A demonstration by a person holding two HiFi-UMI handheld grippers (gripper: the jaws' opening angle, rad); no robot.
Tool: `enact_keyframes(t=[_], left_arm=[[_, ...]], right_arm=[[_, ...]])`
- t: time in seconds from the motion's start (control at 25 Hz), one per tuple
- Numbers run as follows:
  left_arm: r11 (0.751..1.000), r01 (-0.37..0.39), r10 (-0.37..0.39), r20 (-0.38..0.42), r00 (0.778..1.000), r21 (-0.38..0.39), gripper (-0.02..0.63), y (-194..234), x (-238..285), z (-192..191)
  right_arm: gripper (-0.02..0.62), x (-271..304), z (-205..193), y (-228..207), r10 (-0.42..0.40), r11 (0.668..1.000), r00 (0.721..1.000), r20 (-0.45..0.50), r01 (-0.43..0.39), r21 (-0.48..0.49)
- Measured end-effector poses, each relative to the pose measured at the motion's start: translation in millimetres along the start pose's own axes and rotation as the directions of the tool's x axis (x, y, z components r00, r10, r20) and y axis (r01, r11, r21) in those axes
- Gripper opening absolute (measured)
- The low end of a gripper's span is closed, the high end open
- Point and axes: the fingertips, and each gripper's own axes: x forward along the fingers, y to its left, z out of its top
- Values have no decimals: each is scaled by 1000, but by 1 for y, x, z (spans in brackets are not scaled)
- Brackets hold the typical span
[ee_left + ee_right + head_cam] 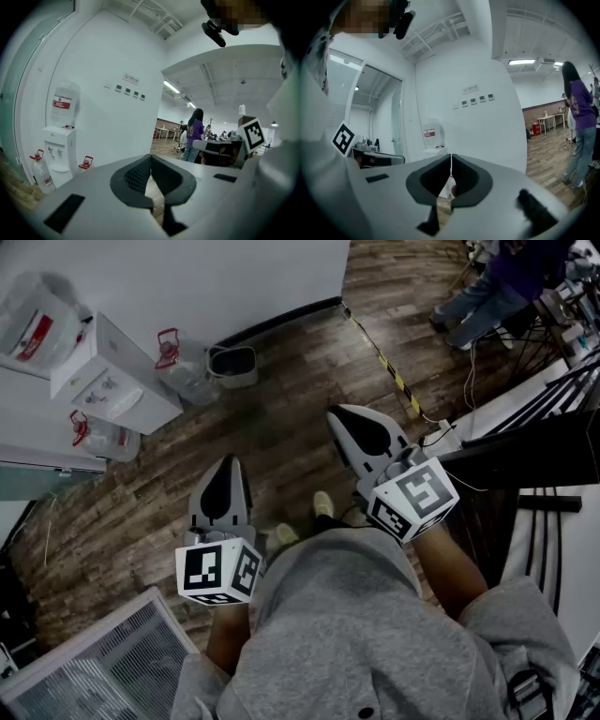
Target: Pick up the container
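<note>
Both held out nearly level, left gripper and right gripper are closed and empty.

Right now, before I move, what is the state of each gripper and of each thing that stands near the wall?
left gripper, shut, nothing between the jaws.
right gripper, shut, nothing between the jaws.
water dispenser, upright by the wall, with a bottle on top.
clear jug, upright on the floor, not held.
second jug, upright on the floor beside the dispenser.
grey bin, upright on the floor, top open.
</note>
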Motion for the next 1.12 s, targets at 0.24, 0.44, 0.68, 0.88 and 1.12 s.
enact_keyframes(t=[0.24, 0.44, 0.68, 0.88, 1.12], left_arm=[[1000, 8, -7, -38, 999, 29, 15, -24, 32, -3], [999, -37, 37, -35, 999, -1, 15, -19, 38, 5], [996, -90, 89, -52, 995, -12, 15, -11, 44, 5], [993, -109, 107, -44, 993, -39, 15, -14, 54, 0], [992, -117, 116, -29, 993, -45, 15, -14, 55, 8]], right_arm=[[26, -13, -9, -36, -5, 1000, 1000, -16, 6, 20], [26, -3, -8, -36, 35, 997, 999, -7, -34, 72], [25, 21, -8, -35, 109, 991, 994, -22, -107, 81], [25, 30, -6, -41, 191, 978, 981, 10, -191, 85], [25, 36, 0, -41, 224, 971, 975, 15, -224, 84]])
